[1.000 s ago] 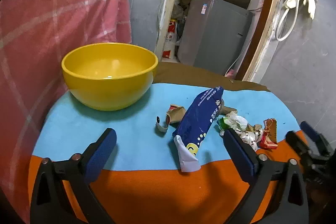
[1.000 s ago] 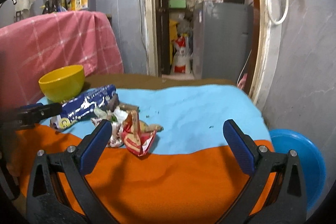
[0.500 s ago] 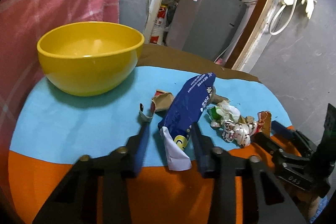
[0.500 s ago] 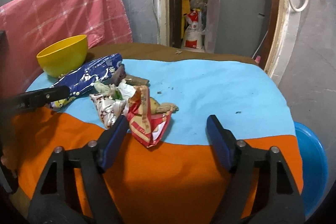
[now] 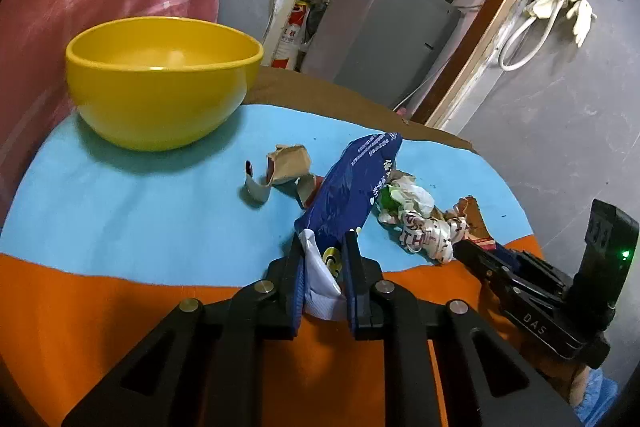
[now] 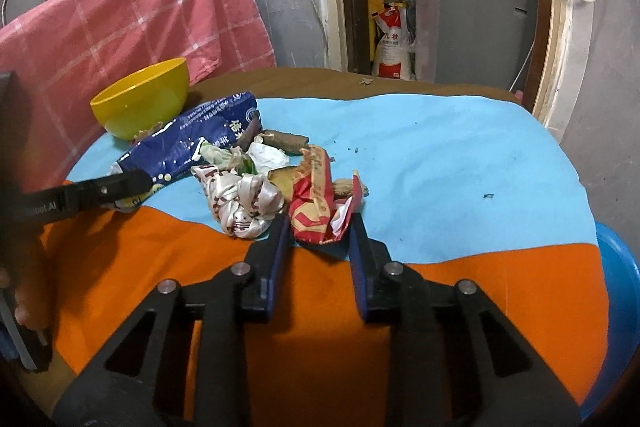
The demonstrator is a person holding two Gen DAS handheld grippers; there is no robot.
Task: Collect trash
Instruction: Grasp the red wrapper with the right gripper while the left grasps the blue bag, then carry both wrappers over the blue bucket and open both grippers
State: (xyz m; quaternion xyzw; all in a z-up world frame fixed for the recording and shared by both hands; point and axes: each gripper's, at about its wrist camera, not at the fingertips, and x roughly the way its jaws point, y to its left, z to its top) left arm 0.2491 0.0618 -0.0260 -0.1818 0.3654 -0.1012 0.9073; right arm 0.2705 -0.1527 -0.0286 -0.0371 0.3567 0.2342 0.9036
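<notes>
Two tools, two wrappers, one pile.

Left tool [image 5: 323, 259]: your jaws are closed down on the white-and-yellow near end of the blue bag [image 5: 352, 187]. The rest of the bag lies along the tabletop [image 5: 120, 219], pointing away toward the far edge. You have taken it by the end nearest you, probably because that end sticks out of the pile and can be pinched without catching other scraps.

Right tool [image 6: 318, 227]: your jaws are narrowed around the red wrapper [image 6: 316, 203], one finger on each side of its crumpled near end. Whether they press it firmly I cannot tell; a small gap may remain on the right side. The wrapper sits at the boundary between the blue and the orange cloth, just beside the white wrapper [image 6: 240, 199].

Remaining trash, untouched: the white wrapper, a green-and-white scrap [image 5: 404, 197] touching the bag, brown cardboard bits [image 5: 288, 165] and a grey strip [image 5: 254, 189] between bag and bowl.

Bowl [image 5: 160, 79]: yellow, upright, on the far left of the cloth, apart from the pile. It looks empty, and is likely the bin for this job.

Judgement: collection is only starting. Lift the bag slowly, since the scrap leaning on it may be dragged along.
</notes>
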